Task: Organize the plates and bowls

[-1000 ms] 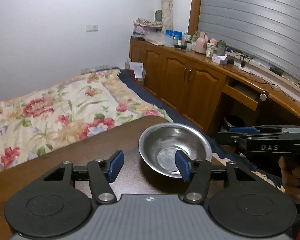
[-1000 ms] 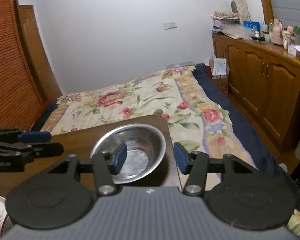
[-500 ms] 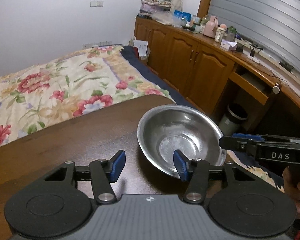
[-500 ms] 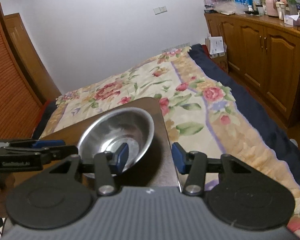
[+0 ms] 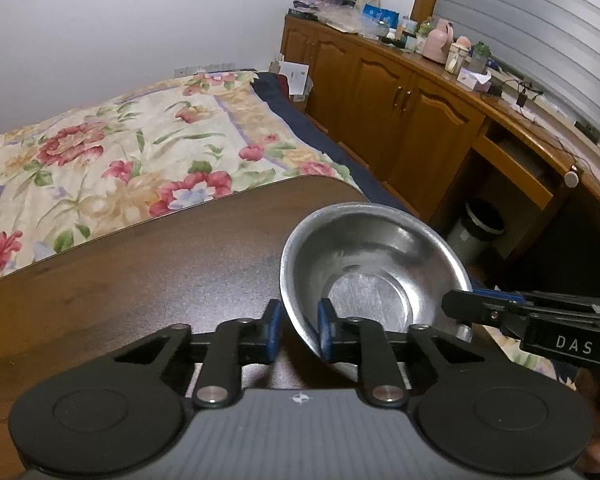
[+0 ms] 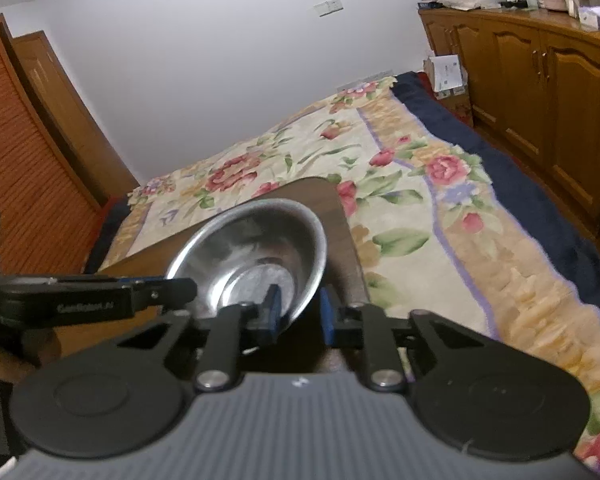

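Note:
A shiny steel bowl (image 5: 374, 268) sits at the far right corner of the dark wooden table (image 5: 148, 280). My left gripper (image 5: 298, 330) has its blue pads closed in around the bowl's near left rim, one pad inside and one outside. My right gripper (image 6: 298, 314) straddles the bowl (image 6: 252, 256) at its near right rim the same way. Each gripper shows in the other's view, the right one at the right edge (image 5: 540, 320), the left one at the left edge (image 6: 84, 300). The bowl looks tilted.
A bed with a floral quilt (image 5: 112, 160) lies just beyond the table's far edge. Wooden cabinets (image 5: 400, 108) with clutter on top run along the right wall, with a small bin (image 5: 476, 228) below. A wooden door (image 6: 28, 160) stands at the left.
Both grippers moved in on the bowl and narrowed their jaws from wide open to clamped around opposite sides of its rim. The bowl now appears larger and tilted.

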`<action>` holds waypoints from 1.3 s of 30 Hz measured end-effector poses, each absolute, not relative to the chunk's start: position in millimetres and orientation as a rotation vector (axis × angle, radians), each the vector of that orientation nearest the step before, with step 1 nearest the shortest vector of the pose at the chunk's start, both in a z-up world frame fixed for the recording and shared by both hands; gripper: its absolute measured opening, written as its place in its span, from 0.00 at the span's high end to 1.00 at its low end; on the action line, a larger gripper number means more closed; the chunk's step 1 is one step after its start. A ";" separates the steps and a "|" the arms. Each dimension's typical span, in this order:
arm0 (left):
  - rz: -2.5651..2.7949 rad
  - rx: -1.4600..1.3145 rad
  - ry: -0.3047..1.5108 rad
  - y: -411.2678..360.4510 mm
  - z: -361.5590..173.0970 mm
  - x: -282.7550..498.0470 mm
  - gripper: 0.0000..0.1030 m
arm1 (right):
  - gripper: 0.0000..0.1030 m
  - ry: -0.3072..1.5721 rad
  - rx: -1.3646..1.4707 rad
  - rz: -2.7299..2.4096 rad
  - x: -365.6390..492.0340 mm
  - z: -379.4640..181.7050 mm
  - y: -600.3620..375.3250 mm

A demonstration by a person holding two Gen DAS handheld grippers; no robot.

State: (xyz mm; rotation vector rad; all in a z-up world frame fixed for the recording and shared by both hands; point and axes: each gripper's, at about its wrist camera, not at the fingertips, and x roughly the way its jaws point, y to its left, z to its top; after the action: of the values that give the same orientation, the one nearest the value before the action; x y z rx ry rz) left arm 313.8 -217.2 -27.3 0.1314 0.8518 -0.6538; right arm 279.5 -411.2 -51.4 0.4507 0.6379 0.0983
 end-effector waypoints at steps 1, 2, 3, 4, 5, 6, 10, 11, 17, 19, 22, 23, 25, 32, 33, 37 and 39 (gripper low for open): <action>-0.653 0.132 0.856 -216.6 -26.9 314.3 0.82 | 0.80 0.638 0.451 0.100 280.6 -51.1 -410.4; -0.650 0.129 0.863 -215.6 -26.9 315.0 0.82 | 0.80 0.640 0.455 0.100 280.9 -51.2 -410.0; -0.649 0.123 0.870 -214.2 -26.7 315.7 0.82 | 0.80 0.642 0.465 0.104 281.2 -51.7 -410.0; -0.649 0.114 0.875 -212.8 -26.6 316.1 0.83 | 0.80 0.646 0.480 0.109 282.0 -52.9 -410.5; -0.649 0.106 0.880 -211.7 -26.5 317.1 0.83 | 0.80 0.649 0.489 0.111 282.0 -54.0 -410.0; -0.652 0.096 0.884 -210.7 -25.9 317.4 0.84 | 0.81 0.650 0.491 0.113 282.5 -55.0 -410.1; -0.669 0.060 0.892 -207.9 -22.3 317.8 0.85 | 0.81 0.655 0.512 0.114 282.2 -59.1 -411.6; -0.672 0.054 0.892 -207.5 -20.8 317.0 0.85 | 0.82 0.657 0.517 0.115 282.2 -59.7 -412.6; -0.705 0.024 0.854 -201.0 -2.0 306.3 0.85 | 0.83 0.639 0.537 0.146 274.9 -54.0 -416.2; -0.717 0.012 0.837 -196.9 6.5 301.9 0.85 | 0.83 0.632 0.540 0.155 272.3 -48.7 -417.0; -0.722 0.011 0.809 -190.9 18.5 294.4 0.85 | 0.83 0.614 0.536 0.174 267.8 -37.2 -414.9; -0.722 0.011 0.799 -188.6 22.3 291.7 0.85 | 0.83 0.607 0.534 0.178 266.2 -33.3 -414.1; -0.723 0.009 0.785 -183.4 28.5 286.7 0.85 | 0.83 0.590 0.520 0.189 263.1 -24.1 -411.1; -0.728 -0.041 0.752 -156.1 44.2 275.5 0.84 | 0.83 0.545 0.483 0.234 257.1 1.8 -399.2; -0.727 -0.043 0.745 -152.7 46.8 273.7 0.84 | 0.83 0.539 0.478 0.243 256.1 4.9 -396.8; -0.725 -0.050 0.714 -140.1 58.0 264.9 0.85 | 0.84 0.527 0.467 0.269 252.9 14.4 -388.4; -0.724 -0.053 0.700 -134.7 63.7 259.8 0.85 | 0.84 0.523 0.460 0.275 250.5 18.1 -384.2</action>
State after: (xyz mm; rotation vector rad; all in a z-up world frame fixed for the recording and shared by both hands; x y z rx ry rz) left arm 259.8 -134.7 63.7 -0.0534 0.6996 -0.7241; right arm 250.5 -384.2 18.1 0.4605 0.5229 0.2753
